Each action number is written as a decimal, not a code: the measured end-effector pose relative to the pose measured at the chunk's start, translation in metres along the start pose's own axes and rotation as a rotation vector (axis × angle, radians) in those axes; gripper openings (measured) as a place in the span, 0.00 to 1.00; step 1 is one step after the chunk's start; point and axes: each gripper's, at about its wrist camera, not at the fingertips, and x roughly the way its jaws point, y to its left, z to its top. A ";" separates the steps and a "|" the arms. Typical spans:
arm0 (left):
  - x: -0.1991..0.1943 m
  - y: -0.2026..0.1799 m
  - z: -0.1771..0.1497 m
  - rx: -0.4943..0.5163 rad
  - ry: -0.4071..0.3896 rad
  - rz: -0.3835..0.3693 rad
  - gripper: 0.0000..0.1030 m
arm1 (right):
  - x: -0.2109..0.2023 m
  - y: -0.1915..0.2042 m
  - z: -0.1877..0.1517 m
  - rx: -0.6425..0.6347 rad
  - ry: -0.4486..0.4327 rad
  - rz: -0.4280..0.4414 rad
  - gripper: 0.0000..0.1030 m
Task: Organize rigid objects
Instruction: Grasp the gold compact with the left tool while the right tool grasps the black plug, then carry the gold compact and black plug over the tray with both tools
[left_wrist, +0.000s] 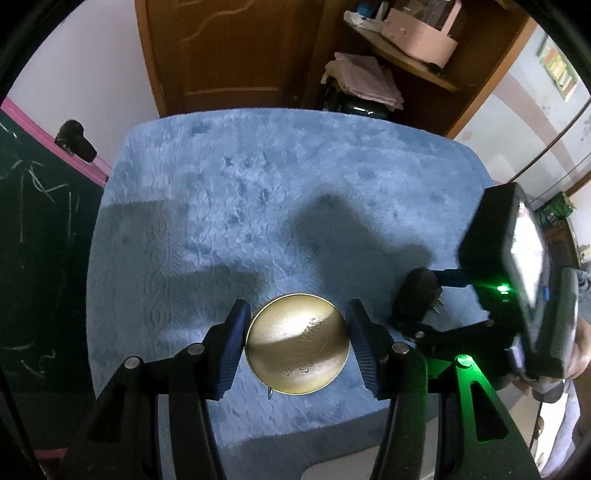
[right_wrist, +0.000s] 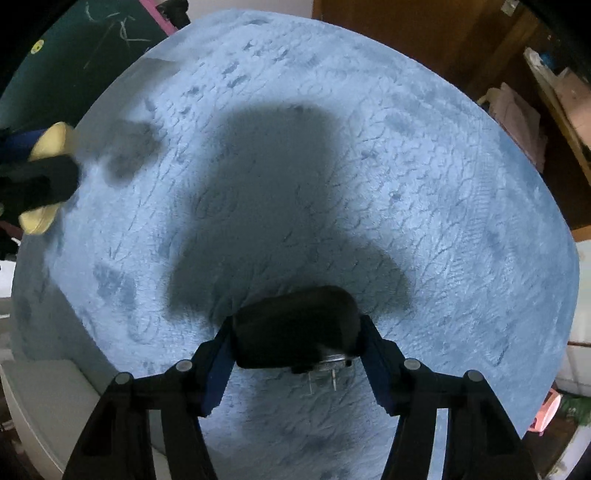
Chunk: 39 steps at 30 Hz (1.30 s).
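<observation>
Tin (left_wrist: 297, 343) and charger (right_wrist: 295, 326) gripped above blue blanket (right_wrist: 406, 184).

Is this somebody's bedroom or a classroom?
Probably a room in a home, maybe a bedroom: a wooden door, a corner shelf holding a pink box, folded cloths, and a chalkboard beside the fluffy blue blanket.

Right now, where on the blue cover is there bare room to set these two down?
Bare: the blue cover's whole far half, toward the wooden door. Crowded: the near edge, where the left hand-held gripper grips the gold tin and the right hand-held gripper grips the black plug adapter.
</observation>
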 end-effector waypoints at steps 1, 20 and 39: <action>-0.004 -0.002 -0.001 0.004 -0.004 0.001 0.55 | 0.000 0.002 -0.001 0.002 0.001 -0.010 0.61; -0.125 -0.054 -0.079 0.039 -0.100 -0.026 0.55 | -0.185 0.014 -0.116 0.180 -0.324 0.164 0.61; -0.134 -0.105 -0.206 0.047 -0.016 0.029 0.55 | -0.216 0.075 -0.313 0.179 -0.300 0.317 0.61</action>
